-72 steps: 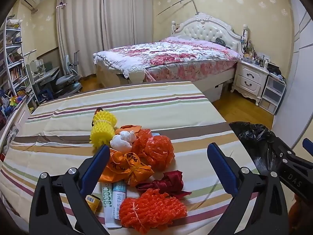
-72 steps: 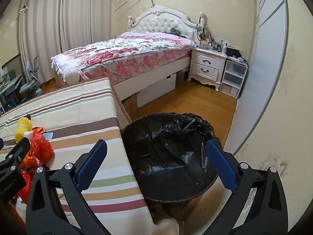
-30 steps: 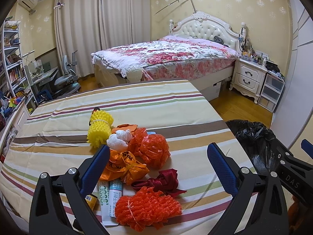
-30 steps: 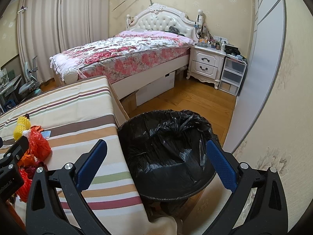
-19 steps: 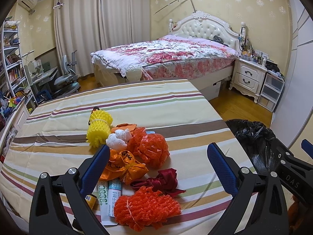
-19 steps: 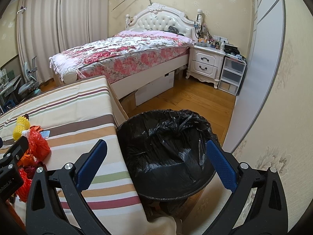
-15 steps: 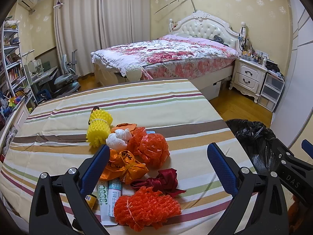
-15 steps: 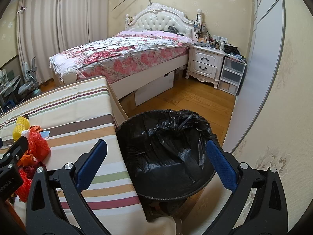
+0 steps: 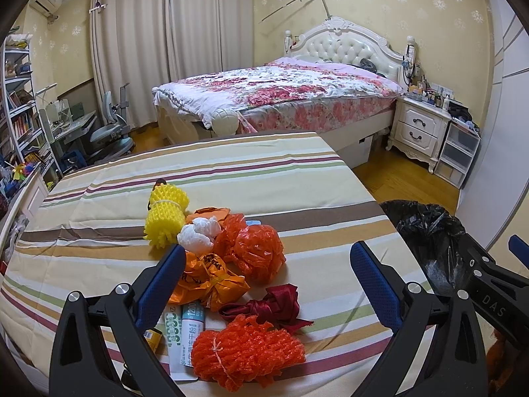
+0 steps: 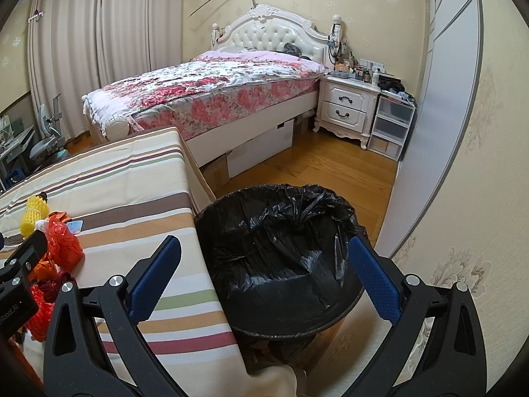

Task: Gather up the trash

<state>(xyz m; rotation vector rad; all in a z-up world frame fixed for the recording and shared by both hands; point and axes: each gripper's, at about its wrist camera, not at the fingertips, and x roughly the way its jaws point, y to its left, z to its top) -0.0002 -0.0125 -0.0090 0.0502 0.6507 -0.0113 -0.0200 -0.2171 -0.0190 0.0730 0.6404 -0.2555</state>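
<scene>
Hovering over the table (image 9: pixel 297 178), I hold my left gripper (image 9: pixel 267 284) with fingers spread wide and empty; the orange net (image 9: pixel 246 352) lies just below and between them, long axis crosswise. My right gripper (image 10: pixel 264 281), equally agape and empty, faces the bin (image 10: pixel 287 264).

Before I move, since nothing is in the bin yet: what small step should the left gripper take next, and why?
Probably ease the left gripper down onto the orange mesh bundle: its jaws are open and empty, that bundle lies nearest, and the trash bin stands open beside the table.
</scene>
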